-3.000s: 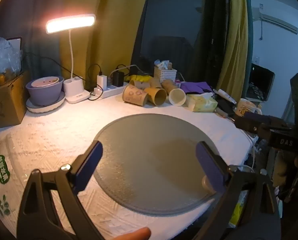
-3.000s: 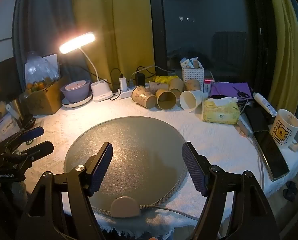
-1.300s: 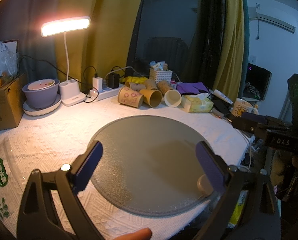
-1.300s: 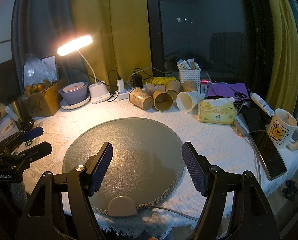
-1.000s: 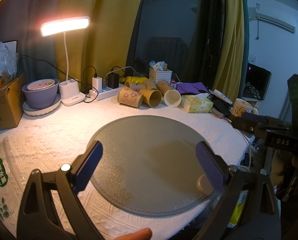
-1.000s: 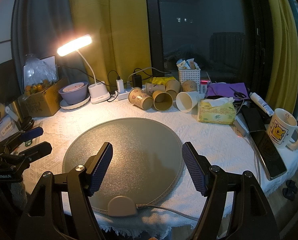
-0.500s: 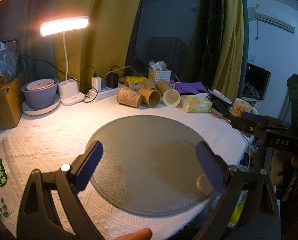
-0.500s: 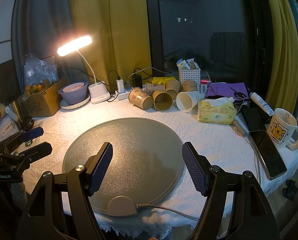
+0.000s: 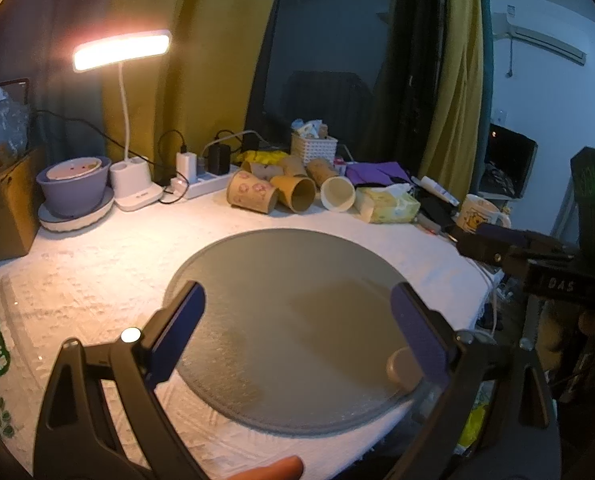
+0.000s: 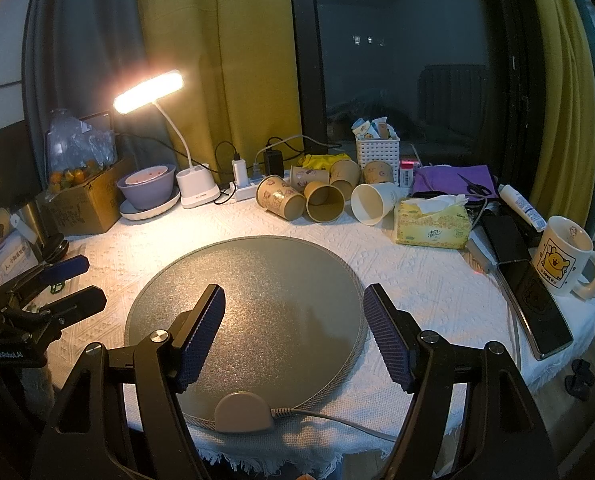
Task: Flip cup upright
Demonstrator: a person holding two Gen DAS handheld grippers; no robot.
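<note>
Several paper cups lie on their sides at the back of the table: a patterned cup [image 10: 278,198], a brown cup [image 10: 324,201] and a white cup [image 10: 373,203]; they also show in the left wrist view, the patterned cup [image 9: 251,197] leftmost. Behind them more patterned cups [image 10: 344,173] stand in a row. My left gripper [image 9: 297,324] is open and empty over the near side of the round grey mat [image 9: 285,280]. My right gripper [image 10: 293,328] is open and empty over the mat [image 10: 249,280]. Both are far from the cups.
A lit desk lamp [image 10: 149,90], a purple bowl [image 10: 147,188], a power strip [image 10: 249,190], a cardboard box [image 10: 85,204], a white basket [image 10: 377,152], a tissue pack [image 10: 431,226], a phone [image 10: 537,300] and a mug [image 10: 563,258] ring the mat. The mat's cable plug [image 10: 243,412] sits at the front edge.
The left wrist view has drifted slightly, so the table things sit a little further left. Both grippers stay open and empty; no cup has moved.
</note>
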